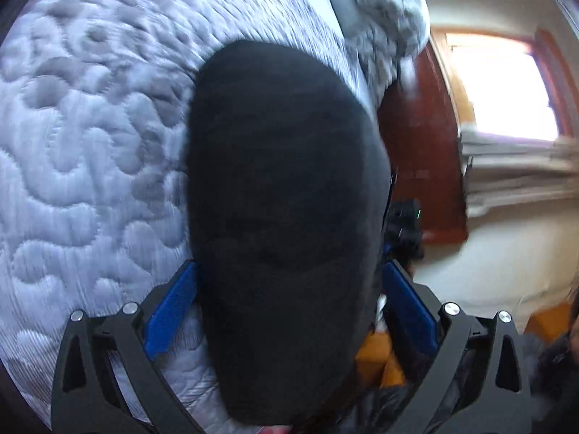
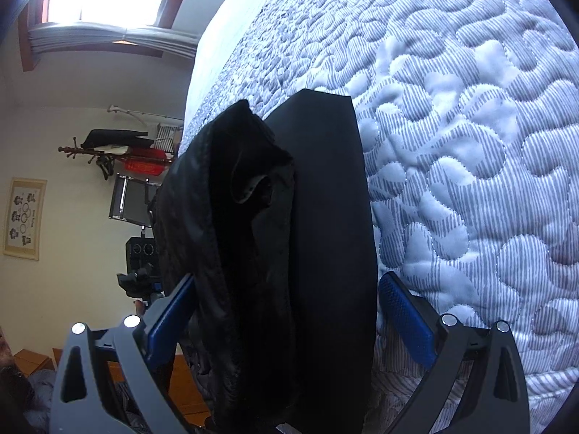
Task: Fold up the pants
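The black pants (image 2: 289,253) lie on the quilted bed (image 2: 470,144), running up between the fingers of the right claw (image 2: 286,296), which stands wide apart. In the left view, the pants (image 1: 282,217) fill the left claw (image 1: 289,289); whether it clamps them I cannot tell.

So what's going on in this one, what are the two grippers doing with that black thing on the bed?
A person with a handheld gripper in each hand is folding black pants on a bed covered by a grey-and-white quilt. The pants lie between the blue pads of both the left gripper and the right gripper. The right one's jaws stand wide, with a gap on one side, so it is not clamping. Whether the left pads actually press the cloth is unclear.
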Demonstrator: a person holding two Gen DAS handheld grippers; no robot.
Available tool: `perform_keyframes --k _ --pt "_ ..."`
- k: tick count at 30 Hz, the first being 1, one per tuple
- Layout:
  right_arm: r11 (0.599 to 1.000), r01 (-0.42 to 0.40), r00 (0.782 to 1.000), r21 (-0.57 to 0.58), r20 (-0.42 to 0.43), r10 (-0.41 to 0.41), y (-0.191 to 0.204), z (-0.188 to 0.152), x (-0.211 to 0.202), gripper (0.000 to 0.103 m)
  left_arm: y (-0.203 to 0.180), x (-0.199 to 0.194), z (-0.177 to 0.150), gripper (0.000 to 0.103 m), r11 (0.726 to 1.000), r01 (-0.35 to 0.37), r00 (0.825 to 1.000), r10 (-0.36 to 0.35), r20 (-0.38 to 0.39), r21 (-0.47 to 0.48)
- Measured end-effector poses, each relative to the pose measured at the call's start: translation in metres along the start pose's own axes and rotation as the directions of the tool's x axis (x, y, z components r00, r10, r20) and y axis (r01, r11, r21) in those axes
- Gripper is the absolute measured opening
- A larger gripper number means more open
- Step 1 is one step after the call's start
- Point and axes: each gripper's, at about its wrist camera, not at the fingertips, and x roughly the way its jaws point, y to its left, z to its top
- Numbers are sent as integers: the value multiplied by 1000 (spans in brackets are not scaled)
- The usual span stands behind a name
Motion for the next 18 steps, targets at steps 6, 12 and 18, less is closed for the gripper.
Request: perform_keyframes --k 6,12,18 --pt "1000 -25 1000 0 -11 25 -4 5 -2 100 -7 32 7 100 999 21 995 -25 -96 -43" --pt "998 -58 998 -14 -21 58 -8 5 -1 100 -12 66 16 100 996 33 986 -46 -162 -86" --pt "995 -99 994 -13 -51 98 -12 6 -2 100 -18 77 16 100 997 9 982 -23 -189 -77"
